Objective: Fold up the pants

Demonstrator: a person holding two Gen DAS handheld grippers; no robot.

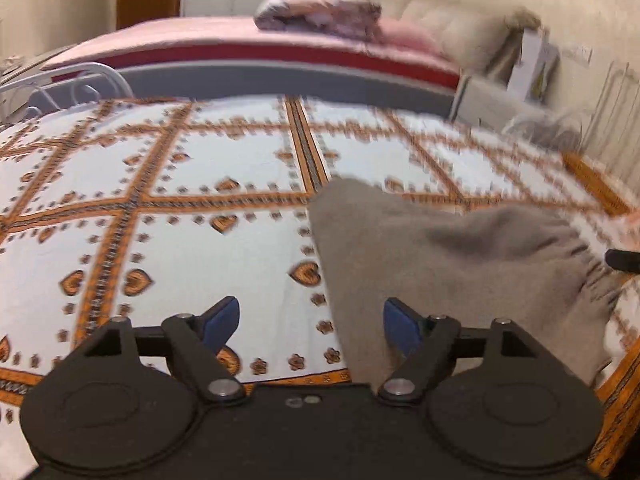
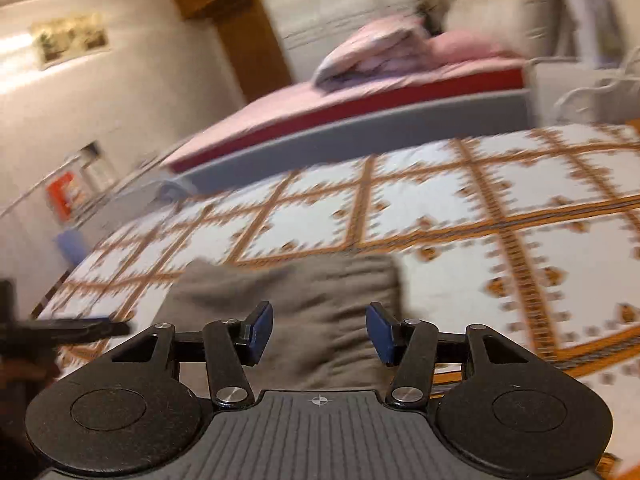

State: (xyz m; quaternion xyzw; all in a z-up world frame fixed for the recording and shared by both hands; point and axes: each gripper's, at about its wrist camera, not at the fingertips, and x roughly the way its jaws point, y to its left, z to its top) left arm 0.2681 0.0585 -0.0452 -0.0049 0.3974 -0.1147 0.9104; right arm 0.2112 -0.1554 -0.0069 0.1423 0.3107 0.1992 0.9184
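Observation:
Grey-brown pants point(image 1: 432, 264) lie on a bed with a white and orange patterned sheet point(image 1: 200, 216); their gathered waistband point(image 1: 592, 280) is to the right. My left gripper point(image 1: 311, 326) is open and empty, above the pants' left edge. In the right wrist view the pants point(image 2: 304, 304) lie bunched just ahead of my right gripper point(image 2: 319, 332), which is open and empty above them. The left gripper's black tip point(image 2: 80, 328) shows at the left edge. Both views are blurred by motion.
A second bed point(image 1: 240, 40) with pink bedding and a folded quilt point(image 1: 316, 8) stands behind. A white metal frame point(image 1: 60, 84) is at the far left. A white nightstand point(image 1: 500, 96) and a radiator stand at the right by the wall.

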